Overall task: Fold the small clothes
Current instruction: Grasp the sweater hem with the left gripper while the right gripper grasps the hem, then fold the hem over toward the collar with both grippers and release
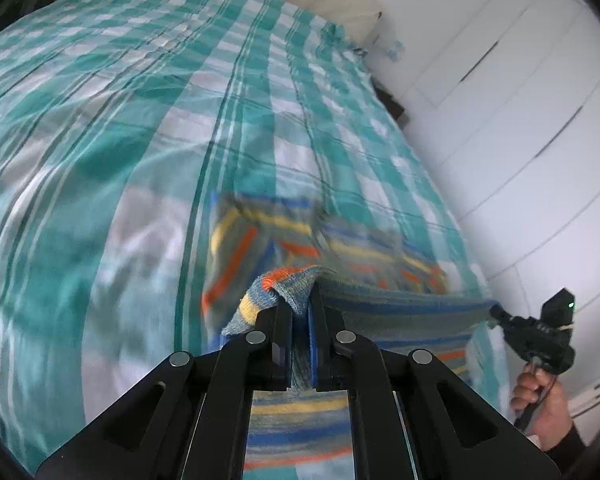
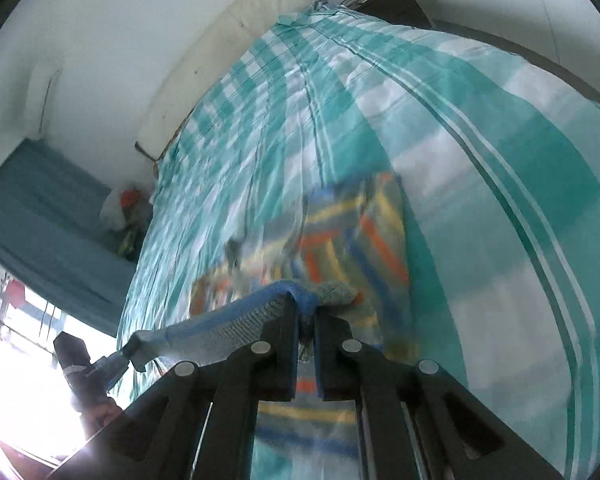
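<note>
Left wrist view: the left gripper (image 1: 300,312) pinches one corner of a striped knit garment (image 1: 396,312), held stretched above the bed (image 1: 120,120) toward the right gripper (image 1: 496,312).

Right wrist view: the right gripper (image 2: 307,312) pinches the garment's other corner, its blue edge (image 2: 220,324) running to the left gripper (image 2: 130,350).

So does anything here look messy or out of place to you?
Nothing broken or spilled. The striped knit garment is stretched taut between the left gripper and right gripper, its far part blurred above the wrinkled checked bedsheet. A small heap of bags or clothes sits beside the bed.
</note>
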Demonstrator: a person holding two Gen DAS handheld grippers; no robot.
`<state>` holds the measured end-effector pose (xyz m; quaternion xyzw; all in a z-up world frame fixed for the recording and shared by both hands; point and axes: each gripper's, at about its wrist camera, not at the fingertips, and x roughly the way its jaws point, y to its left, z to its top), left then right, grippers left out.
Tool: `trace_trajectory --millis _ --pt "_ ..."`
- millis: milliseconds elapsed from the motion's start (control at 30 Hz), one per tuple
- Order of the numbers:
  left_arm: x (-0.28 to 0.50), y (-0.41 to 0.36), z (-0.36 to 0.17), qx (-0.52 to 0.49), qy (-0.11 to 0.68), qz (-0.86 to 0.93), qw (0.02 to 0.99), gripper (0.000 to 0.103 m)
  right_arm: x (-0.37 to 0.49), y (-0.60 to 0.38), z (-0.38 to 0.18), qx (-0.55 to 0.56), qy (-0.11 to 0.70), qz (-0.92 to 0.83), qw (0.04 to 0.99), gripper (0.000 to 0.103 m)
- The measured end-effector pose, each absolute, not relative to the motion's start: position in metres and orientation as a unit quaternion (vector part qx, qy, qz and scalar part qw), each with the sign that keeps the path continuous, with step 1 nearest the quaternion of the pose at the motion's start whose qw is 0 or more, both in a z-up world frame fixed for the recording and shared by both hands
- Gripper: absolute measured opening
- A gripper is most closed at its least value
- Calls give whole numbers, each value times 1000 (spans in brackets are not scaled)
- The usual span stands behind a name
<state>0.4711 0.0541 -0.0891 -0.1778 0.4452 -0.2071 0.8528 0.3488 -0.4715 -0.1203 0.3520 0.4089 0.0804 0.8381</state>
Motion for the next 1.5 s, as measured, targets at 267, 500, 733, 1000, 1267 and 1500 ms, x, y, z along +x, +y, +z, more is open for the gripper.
trace_trajectory --millis 267,500,733,1000,1267,1500 --pt "553 28 -132 -143 486 -174 845 11 442 -489 -160 347 427 55 833 6" --pt "573 58 -125 -214 451 -120 858 81 461 -510 -166 370 381 9 847 27" --pt "486 66 -119 -152 470 -164 854 83 432 -499 -138 291 410 54 863 27" --pt "420 65 -183 -70 507 -124 850 33 328 -433 -179 152 514 113 836 28" --pt "413 68 -175 -81 529 -161 829 7 307 -442 -177 160 537 93 823 6" --pt "419 72 -141 -47 524 -153 836 58 313 -444 -186 131 573 90 804 37"
